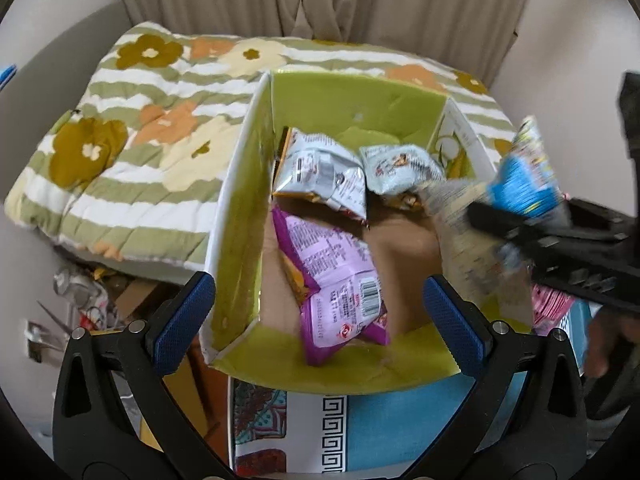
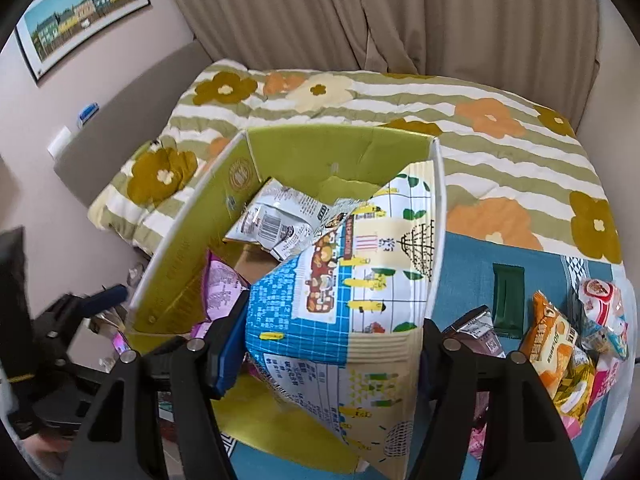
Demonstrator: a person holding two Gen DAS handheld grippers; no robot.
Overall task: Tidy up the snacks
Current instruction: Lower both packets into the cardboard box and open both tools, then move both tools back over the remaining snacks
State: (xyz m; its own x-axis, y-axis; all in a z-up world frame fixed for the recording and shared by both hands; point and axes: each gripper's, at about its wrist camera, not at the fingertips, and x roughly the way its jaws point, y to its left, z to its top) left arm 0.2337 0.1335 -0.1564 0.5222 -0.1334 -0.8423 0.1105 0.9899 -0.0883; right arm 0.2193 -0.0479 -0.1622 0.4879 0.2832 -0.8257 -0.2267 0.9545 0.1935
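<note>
Big snack bag point(image 2: 332, 320), blue/white/cream print: judged light, puffy, crinkly film, contents prob. brittle, so no hard squeeze. Slick surface, likely to slide or twist if pinched at one corner only. Best hold judged across the flat body near the sealed end, where film is stiffer.

Right gripper point(image 2: 324, 360): jaws clamped on that bag, one pad each side of its lower half, bag's upper half jutting fwd over the near-right corner of the green box point(image 2: 308, 148). Bag tilted, leaning against box's right wall, not yet down on box floor. In left view same bag point(image 1: 524, 176) blurred, at box's right rim.

Left gripper point(image 1: 320, 312): jaws wide apart, nothing between pads. Hovers above box's near edge, purple packet point(image 1: 340, 276) lying directly below on box floor, between the jaws in view but not touched. Silver packet point(image 1: 320, 168) and pale packet point(image 1: 400, 168) further in, toward box's far wall.

More loose snacks right of box on the blue cloth point(image 2: 472, 264): orange packet point(image 2: 556, 340), dark green bar point(image 2: 508, 300). Box itself on bed w/ floral quilt point(image 2: 500, 152) behind it.
</note>
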